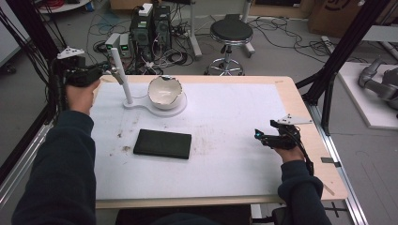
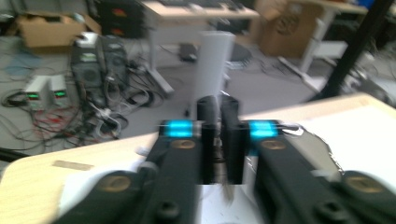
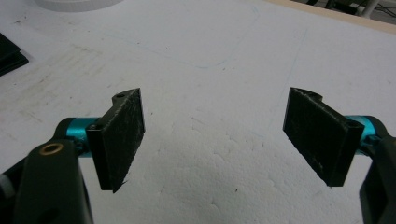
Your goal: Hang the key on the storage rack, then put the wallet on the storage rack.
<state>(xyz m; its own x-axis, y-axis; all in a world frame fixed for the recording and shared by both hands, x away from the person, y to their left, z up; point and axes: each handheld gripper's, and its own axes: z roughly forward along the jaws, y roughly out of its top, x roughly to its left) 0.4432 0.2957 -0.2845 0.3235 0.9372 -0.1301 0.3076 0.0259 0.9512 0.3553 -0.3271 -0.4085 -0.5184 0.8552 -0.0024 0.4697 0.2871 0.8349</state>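
With its fingers nearly closed on nothing beside the white post [image 1: 120, 75] at the counter's [image 1: 225, 183] far left, the left gripper [image 1: 107, 71] could topple it into the cracked bowl [image 1: 164, 92], while the right gripper [image 1: 261, 136] rests wide open, empty.

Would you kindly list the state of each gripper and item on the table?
Left gripper: jaws nearly shut, nothing visibly between them, beside the white upright post.
Right gripper: open, empty.
White eggshell-shaped bowl: upright, jagged rim, on its base.
Flat black rectangular slab: lying flat, untouched.
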